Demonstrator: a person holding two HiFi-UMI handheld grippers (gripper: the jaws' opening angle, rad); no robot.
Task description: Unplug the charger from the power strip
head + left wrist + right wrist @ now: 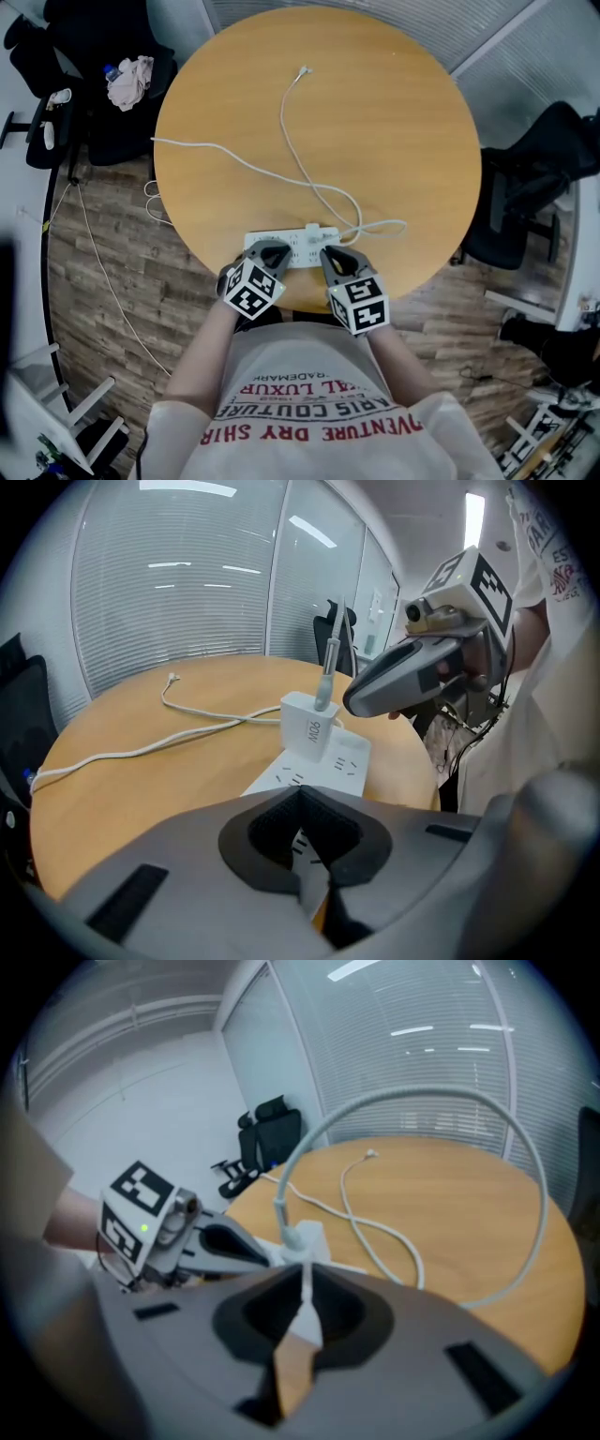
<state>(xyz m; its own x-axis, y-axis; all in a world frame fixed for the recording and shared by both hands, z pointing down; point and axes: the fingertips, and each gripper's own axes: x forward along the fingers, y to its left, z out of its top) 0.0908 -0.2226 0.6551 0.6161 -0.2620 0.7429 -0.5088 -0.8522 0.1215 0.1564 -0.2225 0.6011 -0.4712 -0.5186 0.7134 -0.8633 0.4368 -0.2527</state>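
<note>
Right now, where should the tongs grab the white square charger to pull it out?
Probably best pinch the white square charger by its flat side faces, from above: it stands upright in the long white power strip, with its pale cable leaving the top.

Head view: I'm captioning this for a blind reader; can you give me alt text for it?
Seen from above, a person holds the left gripper and right gripper with their tips at a white power strip at the near edge of a round wooden table. A white charger is plugged into the strip, its cable looping across the tabletop.
</note>
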